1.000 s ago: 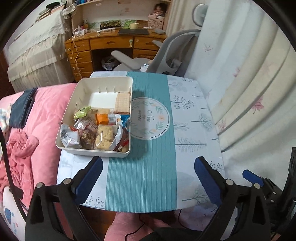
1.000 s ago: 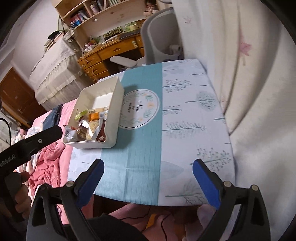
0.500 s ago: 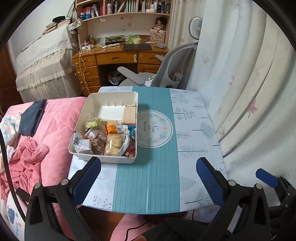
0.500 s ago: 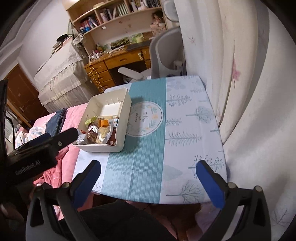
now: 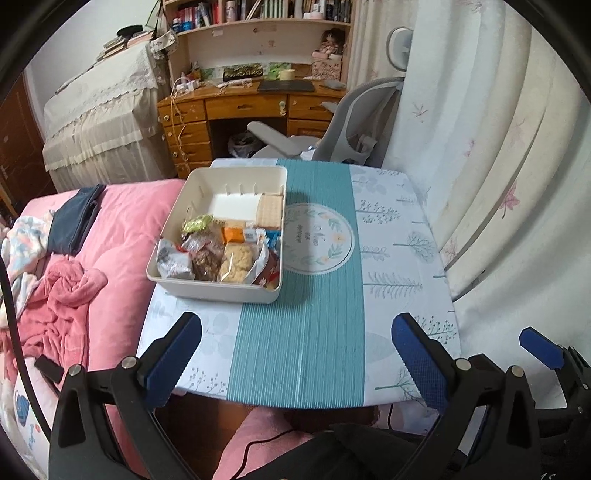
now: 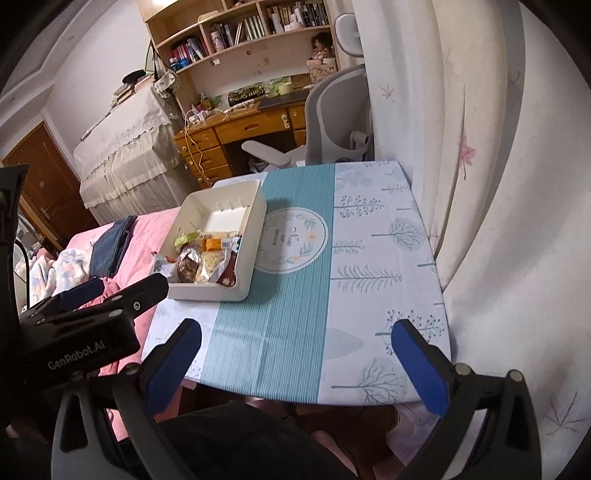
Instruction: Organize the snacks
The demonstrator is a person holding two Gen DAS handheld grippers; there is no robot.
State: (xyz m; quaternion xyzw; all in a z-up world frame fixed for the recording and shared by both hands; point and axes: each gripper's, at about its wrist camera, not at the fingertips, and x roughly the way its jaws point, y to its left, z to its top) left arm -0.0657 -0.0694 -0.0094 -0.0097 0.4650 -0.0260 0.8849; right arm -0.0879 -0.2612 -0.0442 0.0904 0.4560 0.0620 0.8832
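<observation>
Bedroom: small table point(image 5: 388, 258), teal-and-white cloth, cream snack box point(image 5: 218, 291) at left; pink bed point(image 5: 122, 221) beside. Left gripper point(image 5: 295, 354) and right gripper point(image 6: 295, 362) spread wide, empty.

Soft, even daylight fills both views, filtering through the pale curtain point(image 5: 498, 155) along the right of the frame, which glows brightest without harsh glare. The storage box point(image 5: 218, 291) casts a faint shadow to its right on the table point(image 5: 317, 332). The left of the right-wrist view is dimmer, around the brown door point(image 6: 40, 177). Fisheye distortion bends the bookshelf point(image 6: 236, 33) and the table edges, and black vignette closes every corner. The middle is sharp; the near gripper fingers point(image 5: 173, 358) look slightly soft.
</observation>
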